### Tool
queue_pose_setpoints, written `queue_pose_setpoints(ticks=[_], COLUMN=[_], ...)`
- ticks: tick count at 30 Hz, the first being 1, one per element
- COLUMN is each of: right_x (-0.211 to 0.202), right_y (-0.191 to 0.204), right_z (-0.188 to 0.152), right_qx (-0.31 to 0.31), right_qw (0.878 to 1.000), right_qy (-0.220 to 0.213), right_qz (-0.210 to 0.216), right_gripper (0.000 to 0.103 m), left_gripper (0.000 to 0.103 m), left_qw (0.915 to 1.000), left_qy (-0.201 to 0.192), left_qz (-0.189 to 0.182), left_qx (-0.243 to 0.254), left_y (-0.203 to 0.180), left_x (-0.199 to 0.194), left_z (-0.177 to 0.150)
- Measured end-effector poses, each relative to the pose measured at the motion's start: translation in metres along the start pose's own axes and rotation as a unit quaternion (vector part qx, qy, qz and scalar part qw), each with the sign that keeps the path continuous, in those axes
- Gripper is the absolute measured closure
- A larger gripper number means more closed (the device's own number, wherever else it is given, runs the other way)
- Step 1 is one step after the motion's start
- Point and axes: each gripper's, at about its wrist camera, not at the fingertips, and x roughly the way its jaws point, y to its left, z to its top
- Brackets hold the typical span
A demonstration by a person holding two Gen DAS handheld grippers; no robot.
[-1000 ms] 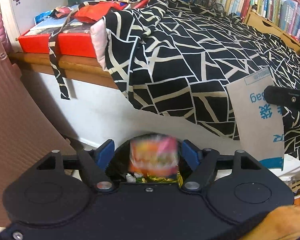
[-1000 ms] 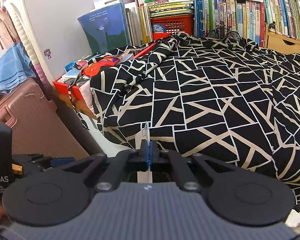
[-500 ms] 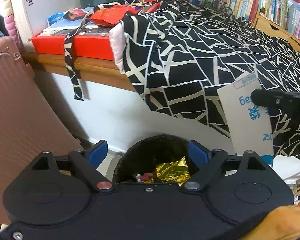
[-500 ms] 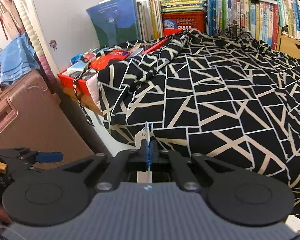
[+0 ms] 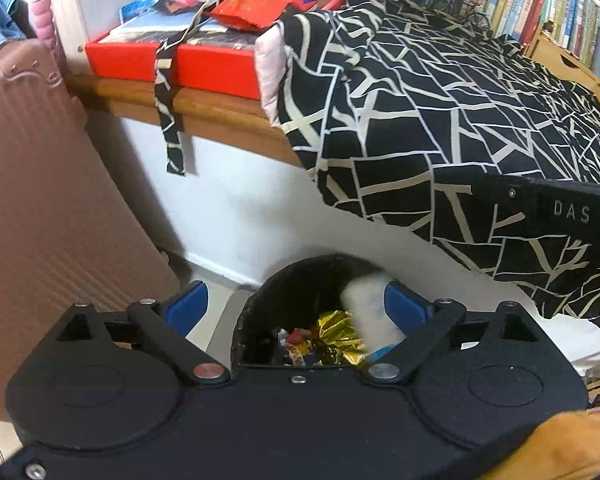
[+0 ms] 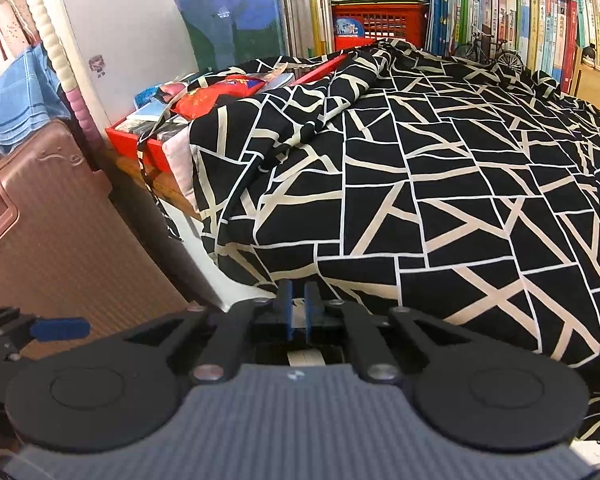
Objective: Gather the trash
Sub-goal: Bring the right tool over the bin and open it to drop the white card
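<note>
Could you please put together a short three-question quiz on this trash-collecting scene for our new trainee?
1. True or false: the bin below the left gripper already holds trash.
2. What is falling into the bin? A) a red pouch B) a white packet C) a book
3. Fill in: the right gripper, jaws opening, holds ____.

Key: 1 true, gold foil and wrappers lie inside. 2 B. 3 nothing.

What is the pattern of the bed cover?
The bed cover is black with irregular cream lines; the right wrist view shows it best.
</note>
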Motion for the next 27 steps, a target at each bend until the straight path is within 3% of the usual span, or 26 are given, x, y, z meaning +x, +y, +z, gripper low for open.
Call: queue_pose_setpoints(ticks=[2, 7, 10, 13, 15, 19, 23, 27], right_x=[0.000, -0.002, -0.003, -0.011, -0.012, -0.004, 0.010, 0.008], right_y=[0.001, 0.002, 0.002, 0.003, 0.005, 0.006, 0.003, -0.008], right_z=[0.000, -0.001, -0.004, -0.015, -0.021, -0.041, -0.064, -0.076], right_qx=[-0.007, -0.009, -0.002, -0.011, -0.031, -0.080, -0.132, -0.101], right_qw=[1.000, 1.000, 1.000, 0.998, 0.998, 0.996, 0.980, 0.981], right_qy=[-0.004, -0.005, -0.007, -0.037, -0.024, 0.047, 0.126, 0.156], right_qz=[0.003, 0.011, 0.023, 0.044, 0.047, 0.005, -0.074, -0.056], right_gripper=[0.048, 0.024, 0.001, 0.000, 0.000, 0.000, 0.000, 0.000], left_gripper=[0.008, 0.000, 0.000, 0.000, 0.000, 0.000, 0.000, 0.000], left_qw=[1.0000, 0.9999, 0.9996, 0.9976, 0.9951, 0.9930, 0.9904, 0.9902], left_qy=[0.003, 0.009, 0.023, 0.050, 0.070, 0.101, 0.126, 0.133], left_qz=[0.001, -0.001, -0.002, -0.014, -0.016, 0.015, 0.014, 0.013], left_qx=[-0.003, -0.012, -0.016, -0.045, -0.069, -0.059, -0.054, -0.041], left_y=[0.002, 0.006, 0.004, 0.005, 0.006, -0.001, -0.006, -0.010], left_x=[0.000, 0.000, 0.004, 0.012, 0.017, 0.025, 0.028, 0.026], left_z=[-0.001, -0.007, -0.011, -0.018, -0.024, -0.040, -0.055, -0.062])
